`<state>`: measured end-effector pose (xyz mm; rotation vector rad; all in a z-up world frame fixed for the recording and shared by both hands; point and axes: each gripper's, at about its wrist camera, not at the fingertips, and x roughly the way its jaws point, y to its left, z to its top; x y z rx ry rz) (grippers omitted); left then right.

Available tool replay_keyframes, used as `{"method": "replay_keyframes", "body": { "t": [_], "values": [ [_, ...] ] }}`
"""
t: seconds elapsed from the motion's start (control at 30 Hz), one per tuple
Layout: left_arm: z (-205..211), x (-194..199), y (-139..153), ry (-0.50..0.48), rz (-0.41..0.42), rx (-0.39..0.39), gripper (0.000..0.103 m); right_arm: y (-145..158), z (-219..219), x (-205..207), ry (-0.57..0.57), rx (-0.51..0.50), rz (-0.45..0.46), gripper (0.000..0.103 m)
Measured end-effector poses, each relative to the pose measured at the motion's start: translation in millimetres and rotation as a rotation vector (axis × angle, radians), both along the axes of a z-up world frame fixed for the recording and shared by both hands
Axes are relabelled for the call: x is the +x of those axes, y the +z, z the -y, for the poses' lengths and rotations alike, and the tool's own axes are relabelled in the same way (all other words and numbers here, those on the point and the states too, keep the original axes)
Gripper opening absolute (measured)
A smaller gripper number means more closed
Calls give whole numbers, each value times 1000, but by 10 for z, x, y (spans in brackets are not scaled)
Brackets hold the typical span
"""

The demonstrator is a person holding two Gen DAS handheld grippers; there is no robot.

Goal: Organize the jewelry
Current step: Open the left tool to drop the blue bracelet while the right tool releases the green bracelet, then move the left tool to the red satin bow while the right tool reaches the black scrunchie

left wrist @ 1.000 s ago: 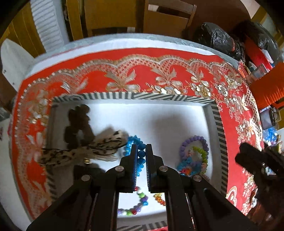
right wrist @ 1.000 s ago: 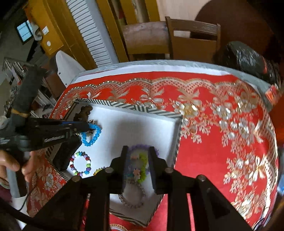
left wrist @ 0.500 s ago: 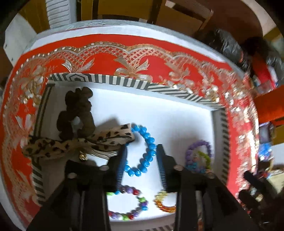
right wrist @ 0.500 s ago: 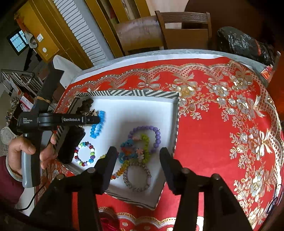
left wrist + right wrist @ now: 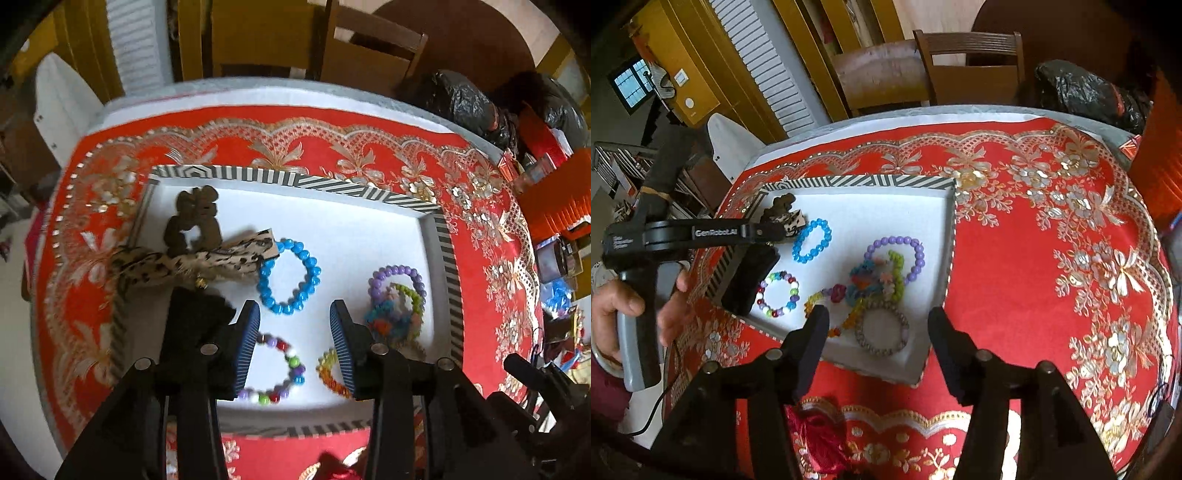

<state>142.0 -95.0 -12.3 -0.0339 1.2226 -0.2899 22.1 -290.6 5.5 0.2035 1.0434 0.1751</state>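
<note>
Both claws are opening, empty. The left claw [image 5: 294,345] hangs over the striped-rimmed white tray [image 5: 369,193], with the round blue bead bracelet [image 5: 289,276] lying flat just beyond its tips; the right claw [image 5: 873,349] is farther.

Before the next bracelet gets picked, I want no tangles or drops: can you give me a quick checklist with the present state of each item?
1. Left gripper empty, jaws opening: ok.
2. Right gripper empty, jaws opening: ok.
3. Blue bracelet lying flat in the tray, clear of other bracelets: ok.
4. Purple bracelet free of its neighbours: not ok, it overlaps the green bracelet.
5. Leopard ribbon fully inside the tray: not ok, it hangs over the left rim.
6. Grey bracelet unbroken: cannot tell.
</note>
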Motion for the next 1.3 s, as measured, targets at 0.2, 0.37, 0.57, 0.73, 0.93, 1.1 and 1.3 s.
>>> {"method": "replay_keyframes", "body": {
  "t": [0.2, 0.37, 0.57, 0.73, 0.93, 1.1, 1.3],
  "values": [
    [15, -415, 125, 2, 41, 37, 20, 50, -28, -287, 13, -12, 12, 60],
    [6, -743, 186, 12, 59, 40, 20, 47, 2, -545, 18, -13, 8, 61],
    [53, -1065, 222, 9, 85, 84, 20, 29, 97, -792, 13, -2, 2, 62],
    [65, -1271, 248, 24, 91, 78, 20, 29, 159, -937, 4, 5, 8, 62],
    [85, -1456, 237, 28, 91, 89, 20, 41, 147, -1030, 11, -12, 15, 62],
    [31, -1550, 194, 37, 67, 63, 20, 26, 153, -1104, 24, -26, 2, 65],
    [-82, -1637, 40, 63, -2, 25, 20, -107, 175, -1273, 40, -30, -35, 66]
  ]
}}
